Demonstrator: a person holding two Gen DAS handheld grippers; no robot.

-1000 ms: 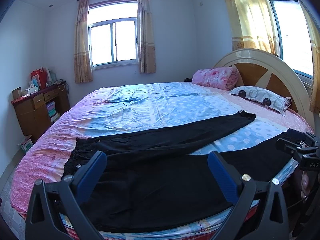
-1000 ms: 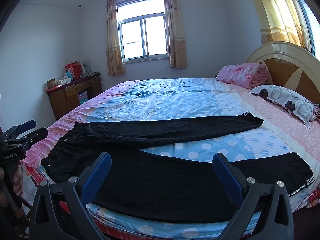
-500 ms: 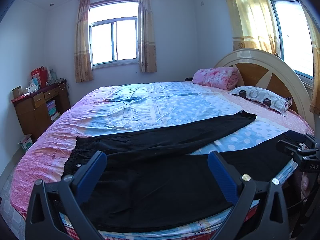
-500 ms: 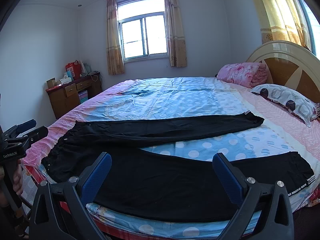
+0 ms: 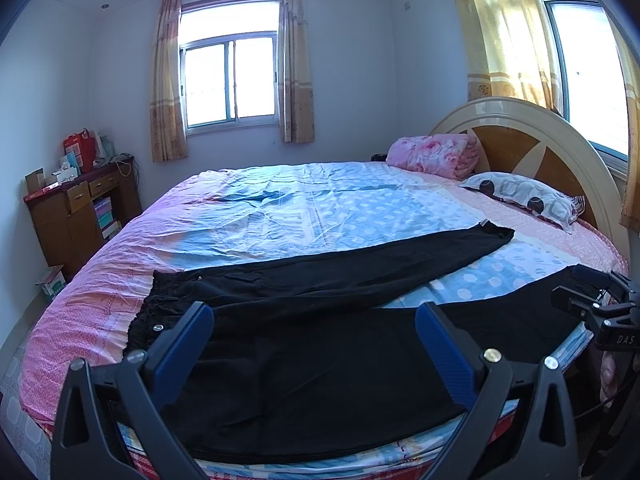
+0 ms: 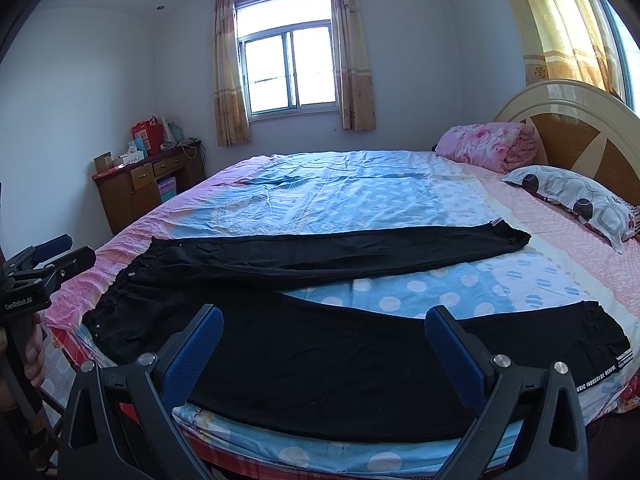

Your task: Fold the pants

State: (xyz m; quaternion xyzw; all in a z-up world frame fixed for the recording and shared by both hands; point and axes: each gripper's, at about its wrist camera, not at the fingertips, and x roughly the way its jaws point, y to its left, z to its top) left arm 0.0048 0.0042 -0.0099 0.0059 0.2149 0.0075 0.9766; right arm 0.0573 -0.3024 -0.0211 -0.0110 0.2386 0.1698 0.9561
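Observation:
Black pants (image 5: 320, 292) (image 6: 328, 280) lie flat on the bed with both legs spread apart in a V, waistband at the left, cuffs at the right. My left gripper (image 5: 314, 314) is open and empty, held above the near leg by the bed's front edge. My right gripper (image 6: 324, 318) is open and empty, also above the near leg. The right gripper shows at the right edge of the left wrist view (image 5: 588, 300), near the near leg's cuff. The left gripper shows at the left edge of the right wrist view (image 6: 48, 258), beside the waistband.
The round bed (image 5: 320, 208) has a blue and pink sheet. A pink folded blanket (image 5: 436, 154) and a patterned pillow (image 5: 524, 198) lie by the headboard (image 5: 540, 140). A wooden desk (image 5: 76, 216) with clutter stands at the left wall.

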